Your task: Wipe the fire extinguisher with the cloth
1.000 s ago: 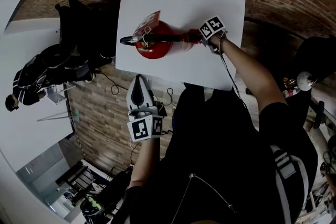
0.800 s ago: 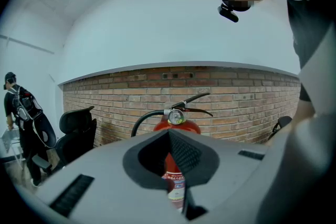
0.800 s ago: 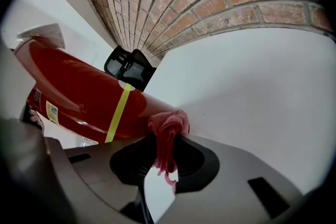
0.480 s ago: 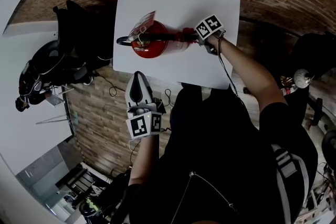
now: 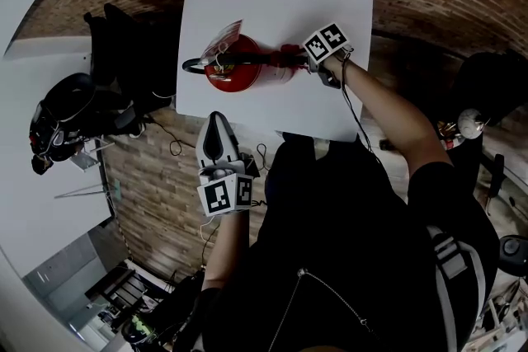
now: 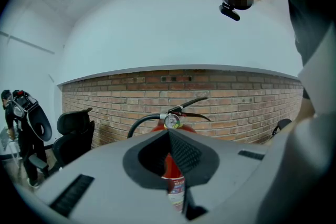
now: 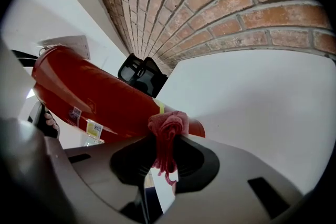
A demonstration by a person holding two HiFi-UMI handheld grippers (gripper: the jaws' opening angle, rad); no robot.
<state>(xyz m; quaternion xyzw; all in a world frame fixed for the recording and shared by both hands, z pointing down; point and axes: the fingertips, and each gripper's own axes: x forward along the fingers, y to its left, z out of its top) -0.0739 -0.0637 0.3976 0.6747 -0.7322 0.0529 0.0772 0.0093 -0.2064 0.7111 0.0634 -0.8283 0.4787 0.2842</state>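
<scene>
Only the right gripper view shows cloth (image 7: 167,128) clamped against fire extinguisher (image 7: 100,99).

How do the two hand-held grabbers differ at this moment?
The right gripper is shut on a red cloth and holds it against the fire extinguisher; the left gripper is shut on nothing. The right gripper reaches over the white table; the left gripper hangs short of the table's near edge, touching nothing. Both point at the fire extinguisher and carry a marker cube.

Fire extinguisher (image 5: 237,73) on table (image 5: 276,8), cloth (image 5: 288,57) against its right side, chairs (image 5: 124,41) left of table.
</scene>
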